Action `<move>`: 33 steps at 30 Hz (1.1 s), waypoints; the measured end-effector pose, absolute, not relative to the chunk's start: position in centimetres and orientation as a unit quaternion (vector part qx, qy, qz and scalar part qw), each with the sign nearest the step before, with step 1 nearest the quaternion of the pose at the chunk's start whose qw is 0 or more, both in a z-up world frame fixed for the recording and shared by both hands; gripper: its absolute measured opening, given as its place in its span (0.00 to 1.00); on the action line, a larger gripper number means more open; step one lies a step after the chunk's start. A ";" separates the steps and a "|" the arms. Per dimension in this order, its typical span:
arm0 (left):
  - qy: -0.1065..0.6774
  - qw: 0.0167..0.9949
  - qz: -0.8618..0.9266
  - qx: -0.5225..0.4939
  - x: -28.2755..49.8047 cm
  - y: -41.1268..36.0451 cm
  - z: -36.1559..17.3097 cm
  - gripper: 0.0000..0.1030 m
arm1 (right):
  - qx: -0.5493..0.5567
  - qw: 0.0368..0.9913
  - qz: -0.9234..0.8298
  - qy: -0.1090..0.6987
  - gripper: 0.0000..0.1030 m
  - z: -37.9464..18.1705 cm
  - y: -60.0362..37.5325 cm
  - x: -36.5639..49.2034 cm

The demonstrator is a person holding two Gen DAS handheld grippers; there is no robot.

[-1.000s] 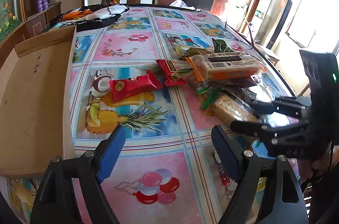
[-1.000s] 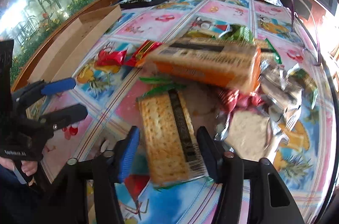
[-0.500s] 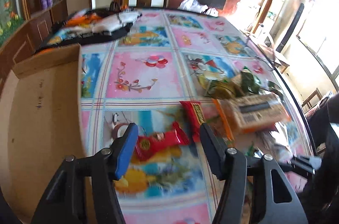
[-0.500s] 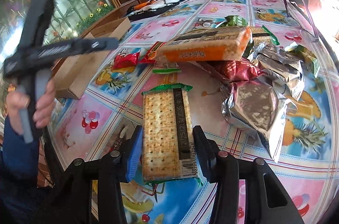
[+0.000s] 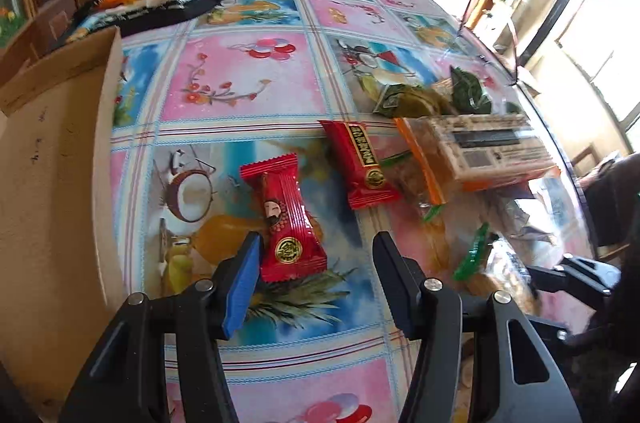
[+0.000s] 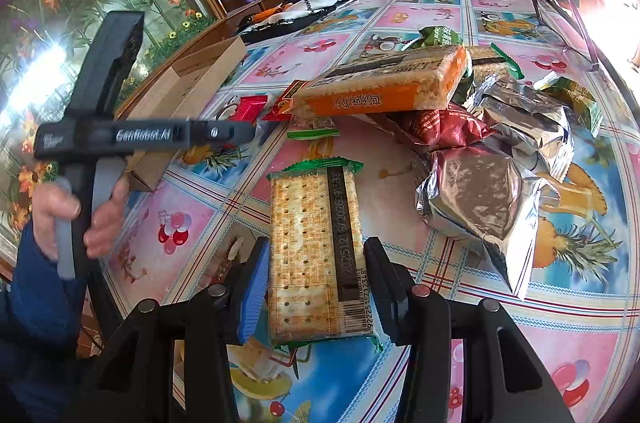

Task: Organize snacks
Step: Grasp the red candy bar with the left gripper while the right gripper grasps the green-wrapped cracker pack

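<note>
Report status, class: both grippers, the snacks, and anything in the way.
Left gripper open, red candy packet between its fingers, one side clear. Right gripper shut on cracker pack. Cardboard box left of candy. Snack pile crowds the right.

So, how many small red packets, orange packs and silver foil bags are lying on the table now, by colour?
Small red packets: 2
Orange pack: 1
Silver foil bags: 2
Total: 5
</note>
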State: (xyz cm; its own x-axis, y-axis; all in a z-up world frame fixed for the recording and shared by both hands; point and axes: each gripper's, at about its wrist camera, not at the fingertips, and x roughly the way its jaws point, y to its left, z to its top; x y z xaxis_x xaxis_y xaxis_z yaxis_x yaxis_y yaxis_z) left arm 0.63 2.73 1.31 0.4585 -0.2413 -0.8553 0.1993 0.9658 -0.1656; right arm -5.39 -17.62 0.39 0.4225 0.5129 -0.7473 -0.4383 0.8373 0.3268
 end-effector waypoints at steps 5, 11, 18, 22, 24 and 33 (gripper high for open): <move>0.495 0.863 -0.101 -0.006 1.5 2.5 1.2 0.53 | 0.038 0.844 0.280 0.456 0.49 0.4 -17.6 -5.5; 0.466 0.883 -0.059 0.013 1.3 2.4 1.1 0.21 | 0.034 0.846 0.276 0.455 0.49 0.3 -17.4 -5.6; 0.428 0.901 -0.065 -0.025 0.2 2.8 1.6 0.18 | 0.023 0.853 0.259 0.452 0.49 0.5 -17.1 -5.6; 0.416 0.906 -0.073 -0.037 0.1 2.9 1.9 0.18 | 0.056 0.854 0.267 0.444 0.49 0.7 -17.0 -5.4; 0.416 0.906 -0.071 -0.034 0.1 2.9 1.8 0.18 | 0.055 0.858 0.265 0.437 0.49 1.0 -16.3 -5.3; 0.435 0.899 -0.059 -0.007 0.3 2.2 0.9 0.19 | -0.019 0.865 0.224 0.448 0.49 0.8 -13.9 -4.6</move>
